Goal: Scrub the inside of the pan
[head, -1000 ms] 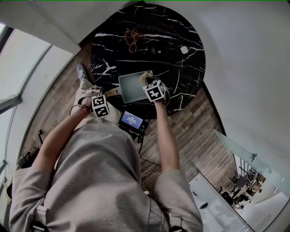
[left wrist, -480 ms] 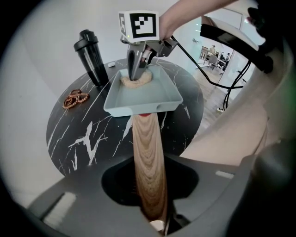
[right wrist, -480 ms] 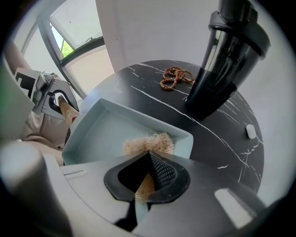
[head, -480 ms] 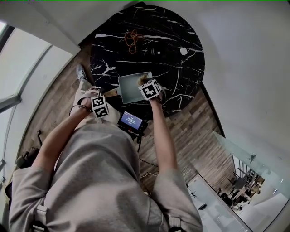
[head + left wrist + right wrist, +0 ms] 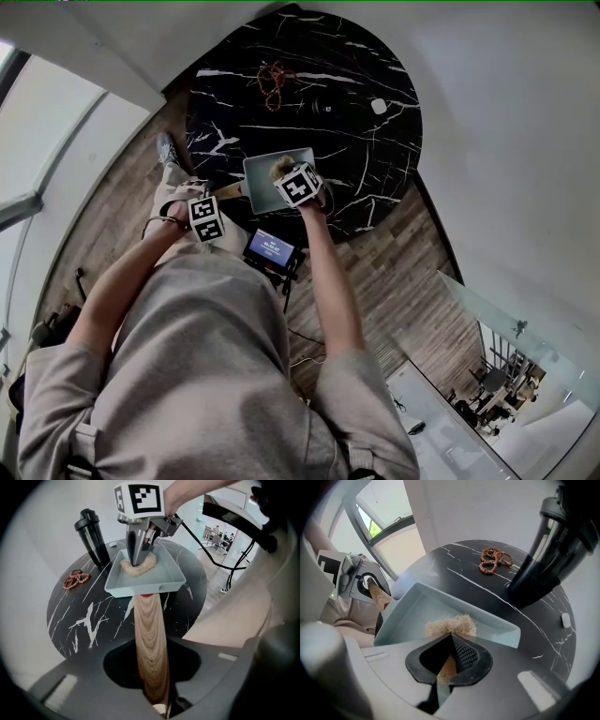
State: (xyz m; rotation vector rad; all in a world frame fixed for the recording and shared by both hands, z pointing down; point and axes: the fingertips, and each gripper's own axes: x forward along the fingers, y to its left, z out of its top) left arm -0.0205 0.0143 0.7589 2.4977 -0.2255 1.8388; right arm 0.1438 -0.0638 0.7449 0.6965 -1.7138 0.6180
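Observation:
A pale blue square pan [image 5: 260, 187] rests on the round black marble table [image 5: 375, 150], near its front edge. My left gripper [image 5: 156, 693] is shut on the pan's wooden handle [image 5: 149, 634], which runs straight out from between its jaws. My right gripper [image 5: 449, 662] is shut on a beige fibrous scrubber [image 5: 451, 624], pressed to the pan floor [image 5: 415, 613]. In the left gripper view the right gripper [image 5: 136, 560] stands upright over the scrubber [image 5: 140, 568] in the pan's middle [image 5: 161, 576]. From the head view the right gripper [image 5: 289, 176] covers part of the pan.
A black shaker bottle [image 5: 95, 536] stands behind the pan, also looming close at the right [image 5: 551, 550]. A brown bead string [image 5: 272, 82] and a small white object [image 5: 379, 106] lie farther back. A device with a lit screen [image 5: 272, 248] sits below the table's front edge.
My right gripper has slid the scrubber leftward across the pan, away from its far right corner. The left gripper and the handle have stayed where they were.

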